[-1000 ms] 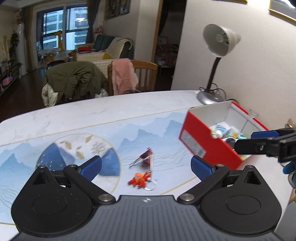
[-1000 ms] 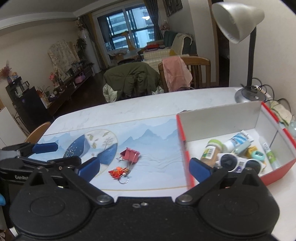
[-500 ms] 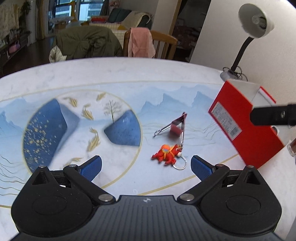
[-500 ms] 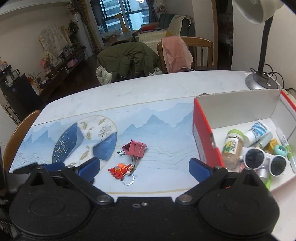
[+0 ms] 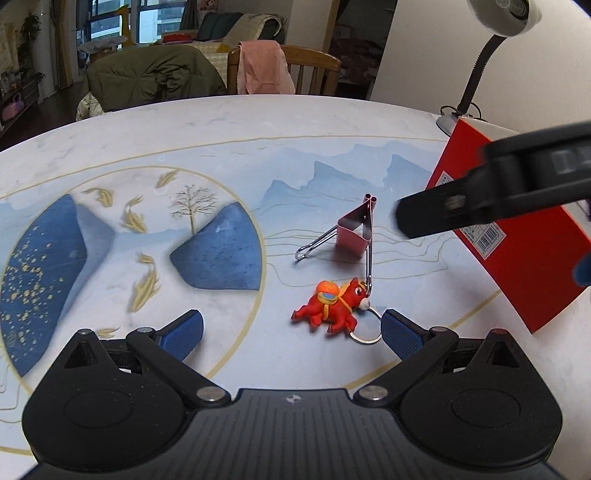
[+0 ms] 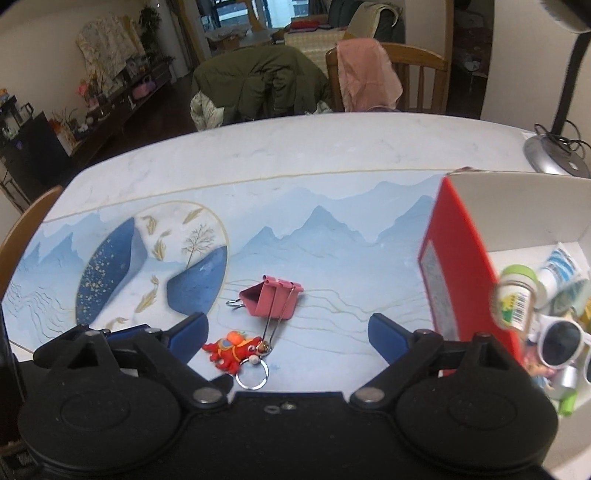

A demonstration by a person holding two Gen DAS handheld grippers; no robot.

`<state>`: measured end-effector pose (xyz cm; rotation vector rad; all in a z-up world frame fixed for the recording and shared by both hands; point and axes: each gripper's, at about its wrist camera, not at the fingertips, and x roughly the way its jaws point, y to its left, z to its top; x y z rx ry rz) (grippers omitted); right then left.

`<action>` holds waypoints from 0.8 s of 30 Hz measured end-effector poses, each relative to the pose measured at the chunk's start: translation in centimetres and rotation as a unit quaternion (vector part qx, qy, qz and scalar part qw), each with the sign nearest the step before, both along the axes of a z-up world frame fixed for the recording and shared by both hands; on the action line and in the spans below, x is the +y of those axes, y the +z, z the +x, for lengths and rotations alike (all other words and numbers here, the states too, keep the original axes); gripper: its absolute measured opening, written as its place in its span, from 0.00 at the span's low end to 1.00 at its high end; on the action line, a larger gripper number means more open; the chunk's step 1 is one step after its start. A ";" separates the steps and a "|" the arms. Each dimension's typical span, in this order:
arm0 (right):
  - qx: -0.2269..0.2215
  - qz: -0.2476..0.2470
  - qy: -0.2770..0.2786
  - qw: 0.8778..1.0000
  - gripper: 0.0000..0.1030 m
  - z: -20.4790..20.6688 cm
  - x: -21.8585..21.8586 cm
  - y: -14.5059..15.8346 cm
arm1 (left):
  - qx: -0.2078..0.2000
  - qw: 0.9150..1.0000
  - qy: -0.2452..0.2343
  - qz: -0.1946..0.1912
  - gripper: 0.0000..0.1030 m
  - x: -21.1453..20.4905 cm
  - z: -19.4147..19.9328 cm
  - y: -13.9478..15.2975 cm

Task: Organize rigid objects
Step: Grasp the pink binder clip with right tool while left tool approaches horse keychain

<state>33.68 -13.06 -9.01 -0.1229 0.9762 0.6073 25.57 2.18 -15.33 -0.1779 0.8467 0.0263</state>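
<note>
Left gripper [image 5: 291,334]: jaws wide apart, nothing between the pads, angled down over the surface [image 5: 258,122].
Left view, count: one pink binder clip [image 5: 354,232], one red toy keychain [image 5: 332,308] with one metal ring, one red box [image 5: 517,266], one desk lamp [image 5: 495,22].
Left view, keychain: lies on the surface just ahead of the left gripper, nearer its right finger [image 5: 402,334]; the ring sits close beside that fingertip, and contact cannot be told.
Left view, clip: stands on the surface beyond the keychain, one wire handle reaching down to the toy's head.
Left view, right gripper: one dark finger crosses in from the right above the clip, in front of the red box.
Right gripper [image 6: 288,330]: jaws apart and just been closing a little, nothing pressed between the pads.
Right view, count: one binder clip [image 6: 275,301], one keychain [image 6: 234,350], one box [image 6: 461,266], one pair of white sunglasses [image 6: 565,341], one green-capped jar [image 6: 515,297], one tube [image 6: 557,266].
Right view, keychain: on the surface between the fingers, closer to the left finger [image 6: 190,334]; the ring lies at the gripper's body edge.
Right view, clip: just ahead of the fingertips, between them.
Right view, box: to the right of the right finger, open, holding the sunglasses, jar and tube.
</note>
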 end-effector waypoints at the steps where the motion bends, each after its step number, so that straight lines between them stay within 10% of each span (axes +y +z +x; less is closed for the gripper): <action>1: 0.001 -0.004 0.003 1.000 0.87 0.3 0.3 -0.4 | -0.002 1.000 -0.001 0.001 1.00 -0.1 0.1 -0.1; 15: 0.007 -0.034 0.046 0.998 0.74 2.3 3.8 -4.0 | -0.017 0.999 -0.014 0.034 0.99 -1.4 1.2 -1.0; 24: -0.006 -0.053 0.061 0.997 0.60 2.7 4.4 -5.0 | -0.027 0.998 -0.025 0.045 0.78 -1.7 1.1 -1.1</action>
